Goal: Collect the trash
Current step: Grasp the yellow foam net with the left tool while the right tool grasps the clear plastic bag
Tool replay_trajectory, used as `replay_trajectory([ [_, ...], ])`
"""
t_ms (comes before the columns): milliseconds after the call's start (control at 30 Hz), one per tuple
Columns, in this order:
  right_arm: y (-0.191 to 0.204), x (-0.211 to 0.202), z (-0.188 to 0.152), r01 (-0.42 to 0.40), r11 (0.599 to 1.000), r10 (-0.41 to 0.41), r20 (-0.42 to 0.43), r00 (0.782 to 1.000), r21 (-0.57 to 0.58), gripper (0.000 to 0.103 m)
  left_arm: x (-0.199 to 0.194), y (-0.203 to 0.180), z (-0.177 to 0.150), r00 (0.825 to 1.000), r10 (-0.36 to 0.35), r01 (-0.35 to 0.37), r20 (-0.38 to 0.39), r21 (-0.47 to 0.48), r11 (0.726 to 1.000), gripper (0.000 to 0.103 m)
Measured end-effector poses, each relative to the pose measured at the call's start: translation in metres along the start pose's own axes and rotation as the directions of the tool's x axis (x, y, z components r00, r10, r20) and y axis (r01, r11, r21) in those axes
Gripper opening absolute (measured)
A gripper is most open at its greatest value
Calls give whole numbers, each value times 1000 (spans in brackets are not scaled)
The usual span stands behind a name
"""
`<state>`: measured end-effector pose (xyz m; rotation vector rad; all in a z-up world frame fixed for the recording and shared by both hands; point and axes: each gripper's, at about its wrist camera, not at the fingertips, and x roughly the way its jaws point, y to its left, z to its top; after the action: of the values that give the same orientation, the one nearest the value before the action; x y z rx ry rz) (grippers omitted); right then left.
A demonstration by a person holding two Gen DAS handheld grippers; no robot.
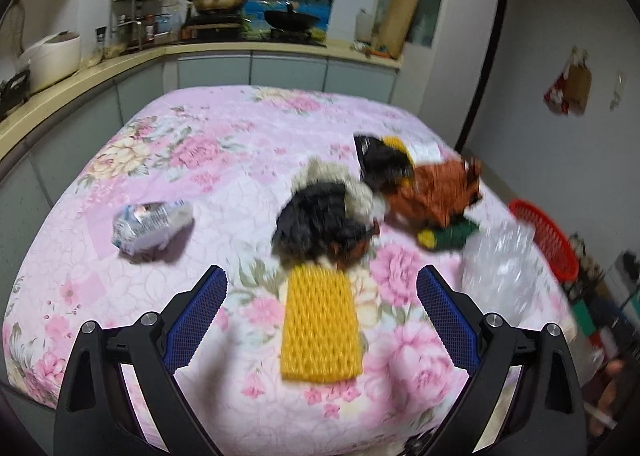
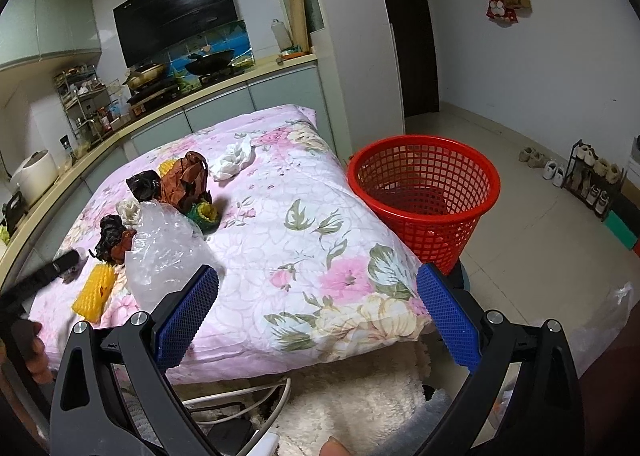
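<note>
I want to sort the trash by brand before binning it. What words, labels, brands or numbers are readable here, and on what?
No text can be read in either view.
Crumpled white-and-blue wrapper: printed marks, too blurred to read.
Red hanging pouch on the wall: a pattern, no legible words.
Bottles on the kitchen rack: labels too small to read.
Yellow foam net, red basket, clear plastic bag: no print visible.

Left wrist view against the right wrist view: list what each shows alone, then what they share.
Left wrist only: a crumpled blue-white wrapper on the floral cloth.

Right wrist only: white crumpled tissue, shoes on a rack, and the inside of the red basket.

Both: yellow foam net, clear plastic bag, brown crumpled wrapper, and an open hand-held gripper.
</note>
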<state>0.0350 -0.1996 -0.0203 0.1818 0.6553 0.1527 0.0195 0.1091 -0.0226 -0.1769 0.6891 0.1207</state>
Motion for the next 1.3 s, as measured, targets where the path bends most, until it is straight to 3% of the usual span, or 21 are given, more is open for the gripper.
replay_trajectory([
  [167, 7, 3, 0, -17, 1000, 16, -12, 1000, -21, 96, 18, 0, -12, 998, -4, 4, -65, 1, 1000, 92],
  [333, 24, 8, 2, -57, 996, 56, -26, 998, -64, 96, 25, 4, -13, 998, 0, 0, -65, -8, 1000, 91],
  [733, 93, 44, 11, -206, 962, 186, -122, 975, -180, 96, 42, 7, -16, 994, -20, 20, -111, 7, 1000, 40],
  [1067, 115, 85, 11, -233, 952, 191, -212, 958, -196, 96, 42, 7, -12, 995, -34, 36, -98, 13, 999, 29],
  [1300, 112, 93, 8, -259, 945, 207, -249, 946, -199, 68, 41, 4, -10, 996, -39, 42, -80, 34, 999, 20],
])
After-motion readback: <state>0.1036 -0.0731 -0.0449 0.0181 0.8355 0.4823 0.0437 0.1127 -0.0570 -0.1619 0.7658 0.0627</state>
